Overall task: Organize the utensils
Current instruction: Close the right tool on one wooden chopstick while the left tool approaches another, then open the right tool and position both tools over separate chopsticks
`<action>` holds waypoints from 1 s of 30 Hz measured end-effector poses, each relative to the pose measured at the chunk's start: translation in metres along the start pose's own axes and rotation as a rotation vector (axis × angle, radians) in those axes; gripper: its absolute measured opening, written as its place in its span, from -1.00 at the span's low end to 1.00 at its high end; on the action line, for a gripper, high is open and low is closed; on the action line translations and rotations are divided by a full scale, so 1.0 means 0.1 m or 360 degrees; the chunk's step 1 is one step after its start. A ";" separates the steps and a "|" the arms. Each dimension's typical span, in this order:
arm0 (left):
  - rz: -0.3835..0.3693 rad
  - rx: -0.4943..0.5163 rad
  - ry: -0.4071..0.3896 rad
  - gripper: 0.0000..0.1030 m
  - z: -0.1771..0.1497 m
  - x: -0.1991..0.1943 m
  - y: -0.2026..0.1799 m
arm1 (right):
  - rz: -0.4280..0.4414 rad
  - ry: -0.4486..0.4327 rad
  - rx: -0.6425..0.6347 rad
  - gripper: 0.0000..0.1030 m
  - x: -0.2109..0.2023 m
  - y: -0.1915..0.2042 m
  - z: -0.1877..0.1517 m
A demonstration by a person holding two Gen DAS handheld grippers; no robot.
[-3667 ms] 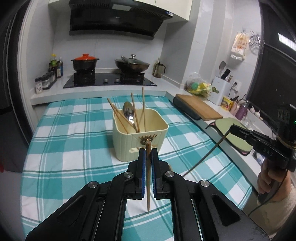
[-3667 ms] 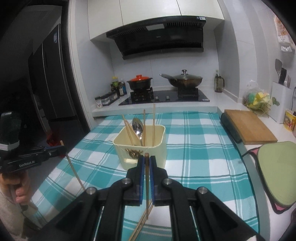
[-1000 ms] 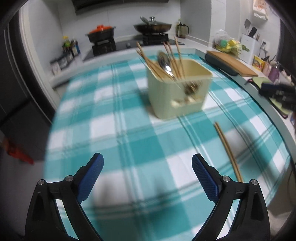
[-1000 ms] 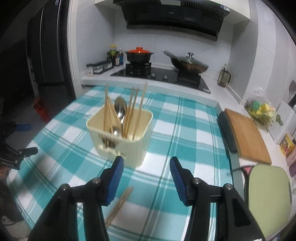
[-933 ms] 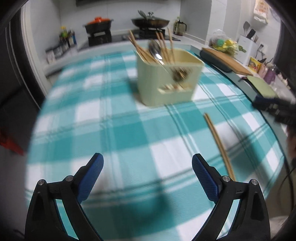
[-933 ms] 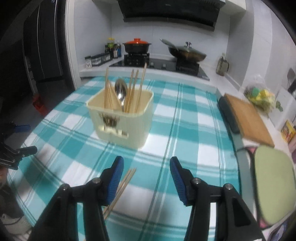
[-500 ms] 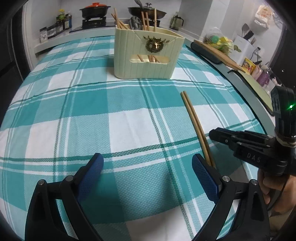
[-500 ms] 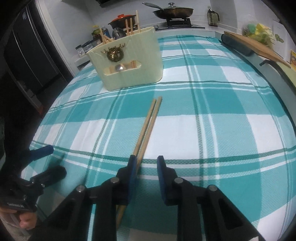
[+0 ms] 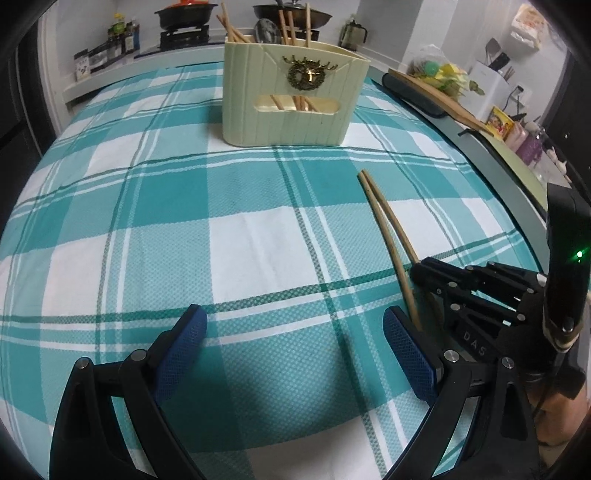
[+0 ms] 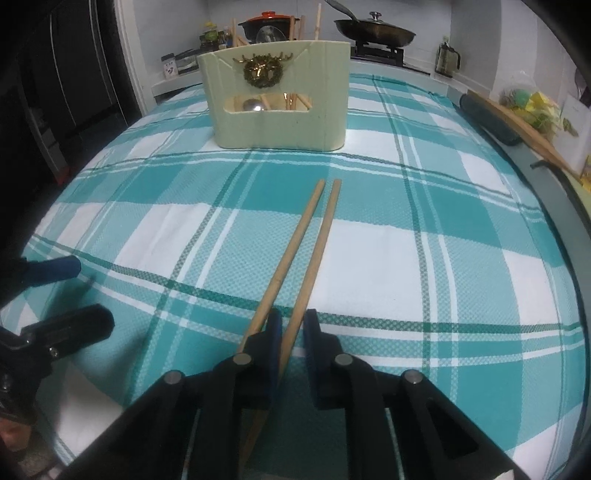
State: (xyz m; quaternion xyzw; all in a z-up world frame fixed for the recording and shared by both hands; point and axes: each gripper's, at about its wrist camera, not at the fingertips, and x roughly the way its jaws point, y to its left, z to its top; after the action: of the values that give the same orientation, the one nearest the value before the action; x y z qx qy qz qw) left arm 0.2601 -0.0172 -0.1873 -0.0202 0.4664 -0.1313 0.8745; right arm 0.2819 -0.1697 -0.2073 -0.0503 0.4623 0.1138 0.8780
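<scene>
Two wooden chopsticks (image 10: 306, 243) lie side by side on the teal checked cloth, also seen in the left wrist view (image 9: 388, 229). My right gripper (image 10: 293, 326) is low on the cloth, its jaws narrowly apart around the near end of the right chopstick; the left chopstick runs outside its left finger. A cream utensil holder (image 10: 277, 96) with several chopsticks and a spoon stands behind, also in the left wrist view (image 9: 291, 99). My left gripper (image 9: 295, 332) is wide open and empty, just left of the right gripper (image 9: 421, 269).
A wooden cutting board (image 9: 436, 96) lies along the counter at right. A stove with a red-lidded pot (image 10: 264, 20) and a wok (image 10: 373, 31) is behind the table. The table's right edge (image 10: 546, 184) is close to the chopsticks.
Both grippers have dropped lower and closer to the cloth. My right gripper has moved forward over the chopsticks' near ends and narrowed its jaws around one.
</scene>
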 end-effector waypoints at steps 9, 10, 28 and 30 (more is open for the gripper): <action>-0.0044 0.0152 0.0047 0.88 0.25 0.26 -0.39 | -0.0145 -0.0025 0.0248 -0.87 -0.17 -0.55 -0.23; -0.0038 0.0175 0.0050 0.88 0.27 0.31 -0.47 | -0.0152 -0.0026 0.0263 -0.87 -0.19 -0.60 -0.25; 0.0118 0.0178 0.0002 -0.89 0.20 0.53 -0.49 | -0.0167 -0.0080 0.0199 -0.86 -0.31 -0.56 -0.46; 0.0130 0.0138 -0.0005 -0.89 0.14 0.45 -0.34 | -0.0174 -0.0080 0.0189 -0.86 -0.32 -0.53 -0.46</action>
State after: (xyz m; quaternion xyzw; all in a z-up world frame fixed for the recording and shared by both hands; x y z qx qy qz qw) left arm 0.2882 -0.0622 -0.2111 0.0365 0.4593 -0.1155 0.8800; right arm 0.2402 -0.2346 -0.2080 -0.0205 0.4426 0.0393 0.8956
